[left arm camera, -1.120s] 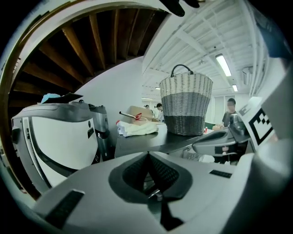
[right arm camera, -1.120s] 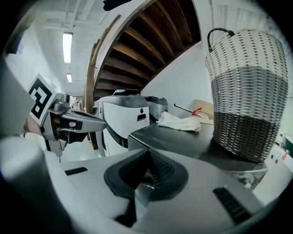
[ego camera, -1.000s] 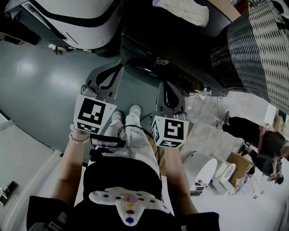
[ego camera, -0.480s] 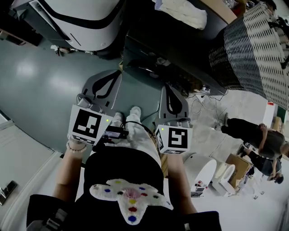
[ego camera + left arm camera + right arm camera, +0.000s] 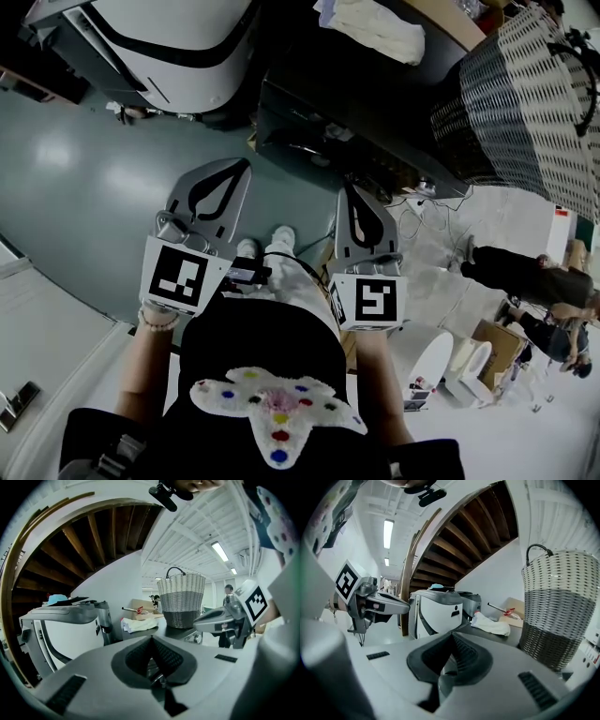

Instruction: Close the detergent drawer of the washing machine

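Lifted higher than a second ago, left gripper (image 5: pixel 240 169) and right gripper (image 5: pixel 354 193) closed and empty, well apart from washing machine (image 5: pixel 178 37), approach barely begun.

Cropped white machine (image 5: pixel 180 77)
It runs off the head view's top edge; its detergent drawer cannot be made out.

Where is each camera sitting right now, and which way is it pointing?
Head view: on the head, steeply down at the floor; left gripper, right gripper, forearms, legs show.
Left gripper view: on that gripper, along shut jaws toward the basket; right gripper shows.
Right gripper view: likewise, toward the white machine; left gripper shows.
Gripper views share basket and white machine.
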`<state>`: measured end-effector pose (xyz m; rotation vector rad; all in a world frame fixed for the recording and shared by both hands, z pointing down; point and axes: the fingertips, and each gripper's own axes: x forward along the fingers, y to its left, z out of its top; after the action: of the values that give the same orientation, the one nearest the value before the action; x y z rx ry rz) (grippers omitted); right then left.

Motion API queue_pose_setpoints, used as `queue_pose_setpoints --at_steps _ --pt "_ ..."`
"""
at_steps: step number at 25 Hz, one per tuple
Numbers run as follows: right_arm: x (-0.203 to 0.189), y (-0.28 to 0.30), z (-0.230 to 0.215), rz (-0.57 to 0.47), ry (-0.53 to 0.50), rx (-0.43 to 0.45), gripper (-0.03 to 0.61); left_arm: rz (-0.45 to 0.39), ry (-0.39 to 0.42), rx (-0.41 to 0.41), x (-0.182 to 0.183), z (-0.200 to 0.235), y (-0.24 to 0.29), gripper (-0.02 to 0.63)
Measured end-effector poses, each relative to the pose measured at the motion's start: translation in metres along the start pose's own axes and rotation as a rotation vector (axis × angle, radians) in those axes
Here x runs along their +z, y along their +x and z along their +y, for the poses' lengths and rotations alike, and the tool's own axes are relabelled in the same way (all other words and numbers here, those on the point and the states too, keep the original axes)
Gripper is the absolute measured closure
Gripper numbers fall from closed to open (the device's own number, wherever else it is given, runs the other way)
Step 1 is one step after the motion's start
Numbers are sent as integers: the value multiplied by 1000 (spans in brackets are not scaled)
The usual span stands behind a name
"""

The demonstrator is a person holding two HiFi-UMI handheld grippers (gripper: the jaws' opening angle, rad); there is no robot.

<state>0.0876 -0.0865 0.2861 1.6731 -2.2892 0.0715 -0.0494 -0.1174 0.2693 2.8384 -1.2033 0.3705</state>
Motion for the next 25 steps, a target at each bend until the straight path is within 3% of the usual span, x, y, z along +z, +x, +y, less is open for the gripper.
queue_pose_setpoints --at_steps 25 --pt "5 6 9 0 -8 30 574 22 -4 -5 -7 7 0 603"
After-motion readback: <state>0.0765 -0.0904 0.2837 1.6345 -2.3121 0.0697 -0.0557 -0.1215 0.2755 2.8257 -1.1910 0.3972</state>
